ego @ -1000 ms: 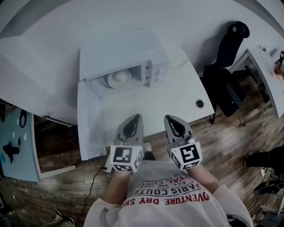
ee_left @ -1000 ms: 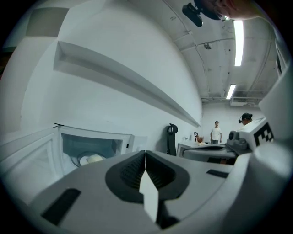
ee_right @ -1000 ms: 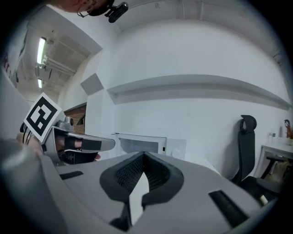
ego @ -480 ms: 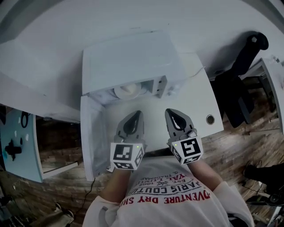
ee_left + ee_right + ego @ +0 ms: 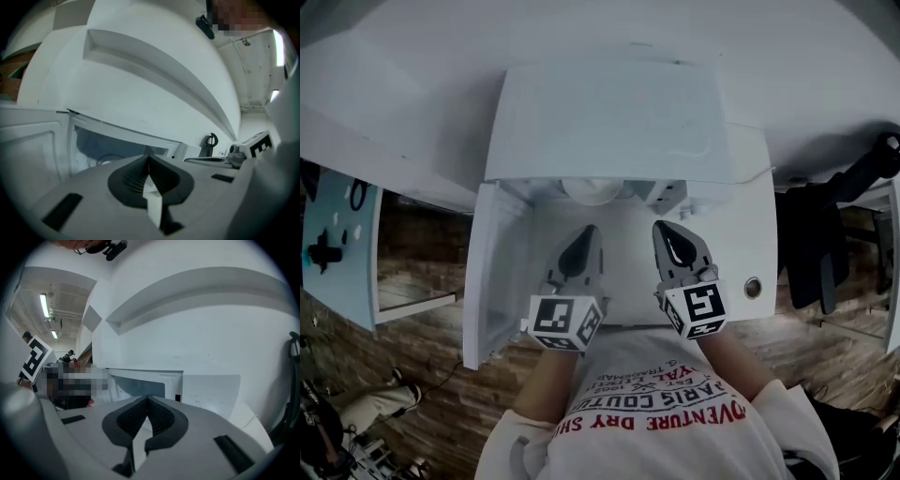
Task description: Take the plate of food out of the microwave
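Upside-down print is read on the shirt [image 5: 656,411]: "PARIS COUTU". Just ahead, the left gripper [image 5: 585,232] and right gripper [image 5: 667,229] are held side by side over the table [image 5: 748,197], both with jaws pressed together on nothing. The door [image 5: 495,272] is swung open at left. The plate [image 5: 592,191] is seen inside the microwave [image 5: 609,122], beyond both tips.

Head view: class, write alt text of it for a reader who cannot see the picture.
An open white microwave seen from above on a white table, its door swung left, with a plate of food just inside. A person holds the left gripper and right gripper, both shut and empty, in front of the opening.
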Demonstrator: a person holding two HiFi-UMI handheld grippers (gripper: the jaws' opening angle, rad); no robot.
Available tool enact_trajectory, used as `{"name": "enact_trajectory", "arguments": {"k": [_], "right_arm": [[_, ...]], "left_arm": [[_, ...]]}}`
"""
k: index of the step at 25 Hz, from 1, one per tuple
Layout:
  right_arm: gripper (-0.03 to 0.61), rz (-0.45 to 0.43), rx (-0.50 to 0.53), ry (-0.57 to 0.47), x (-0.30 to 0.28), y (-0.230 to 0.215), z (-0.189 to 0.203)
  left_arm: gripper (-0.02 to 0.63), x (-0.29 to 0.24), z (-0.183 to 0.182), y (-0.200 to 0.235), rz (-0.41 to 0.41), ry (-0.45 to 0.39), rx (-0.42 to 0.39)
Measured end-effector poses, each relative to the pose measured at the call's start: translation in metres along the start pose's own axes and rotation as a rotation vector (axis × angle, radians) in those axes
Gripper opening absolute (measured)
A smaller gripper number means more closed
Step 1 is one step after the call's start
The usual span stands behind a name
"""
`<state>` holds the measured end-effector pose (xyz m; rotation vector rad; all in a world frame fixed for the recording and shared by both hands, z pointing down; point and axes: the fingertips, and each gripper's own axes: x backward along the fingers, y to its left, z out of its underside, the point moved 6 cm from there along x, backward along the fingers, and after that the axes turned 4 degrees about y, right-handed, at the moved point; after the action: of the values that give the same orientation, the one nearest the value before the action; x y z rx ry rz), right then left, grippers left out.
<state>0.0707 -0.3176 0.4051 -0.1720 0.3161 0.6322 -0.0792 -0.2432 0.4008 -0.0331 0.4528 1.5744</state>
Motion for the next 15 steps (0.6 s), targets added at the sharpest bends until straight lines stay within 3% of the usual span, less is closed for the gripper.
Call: {"name": "enact_trajectory", "arguments": {"k": [4, 9, 13, 15], "right_arm": [[0.003, -0.054, 0.006, 0.036, -0.021, -0.009, 0.01], [0.003, -0.094, 0.011, 0.087, -0.043, -0.018, 0.026], [0.003, -0.115, 0.016, 0.111, -0.057, -0.019, 0.037], [0.003, -0.13, 0.017, 0.128, -0.061, -0.017, 0.044]], "left_arm": [[0.009, -0.017, 0.025, 0.014, -0.036, 0.045, 0.068], [0.012, -0.034, 0.062, 0.026, -0.063, 0.083, 0.219], [0.095, -0.046, 0.075, 0.035, -0.011, 0.018, 0.421], [0.105, -0.053, 0.082, 0.041, -0.01, 0.005, 0.541]]}}
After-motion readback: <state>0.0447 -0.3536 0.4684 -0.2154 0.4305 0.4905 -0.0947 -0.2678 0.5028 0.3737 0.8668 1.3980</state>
